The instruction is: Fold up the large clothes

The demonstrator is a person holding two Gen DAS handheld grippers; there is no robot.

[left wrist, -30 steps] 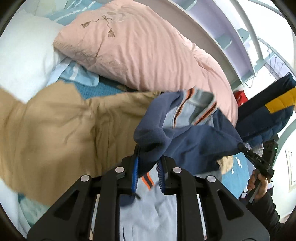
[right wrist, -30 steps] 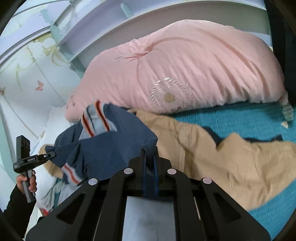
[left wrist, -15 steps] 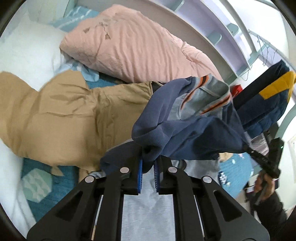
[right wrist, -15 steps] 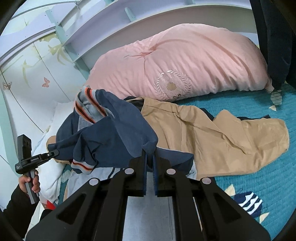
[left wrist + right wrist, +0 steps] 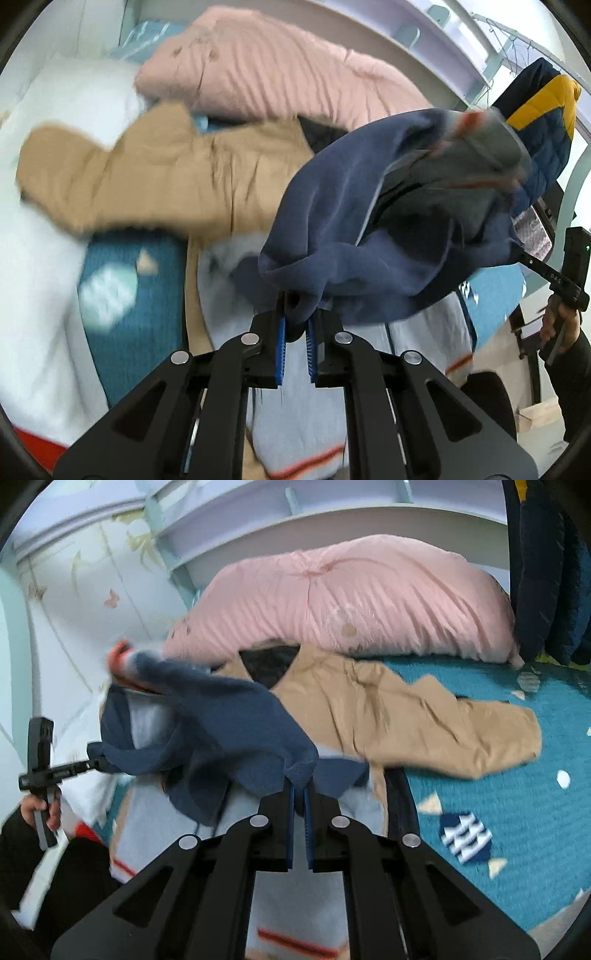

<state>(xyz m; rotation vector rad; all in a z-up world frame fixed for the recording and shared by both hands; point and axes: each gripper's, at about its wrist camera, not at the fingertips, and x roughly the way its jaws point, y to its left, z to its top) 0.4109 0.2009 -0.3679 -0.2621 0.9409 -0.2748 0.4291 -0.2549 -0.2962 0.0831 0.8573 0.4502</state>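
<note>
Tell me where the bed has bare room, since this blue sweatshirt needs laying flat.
The clearest bare patch is the teal bedspread right of the tan garment in the right wrist view, below the pink duvet. The middle is crowded: the tan garment sprawls there, and both grippers hold the blue sweatshirt above it.

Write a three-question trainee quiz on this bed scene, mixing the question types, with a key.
1. True or false: both grippers are shut on the blue sweater.
2. Which garment lies spread on the bed behind it? A) tan jacket B) green coat C) red dress
3. Fill in: the pink duvet lies nearer the ____ than the jacket does.

Key: 1 true: left gripper and right gripper each pinch a fold. 2 A. 3 headboard.
</note>
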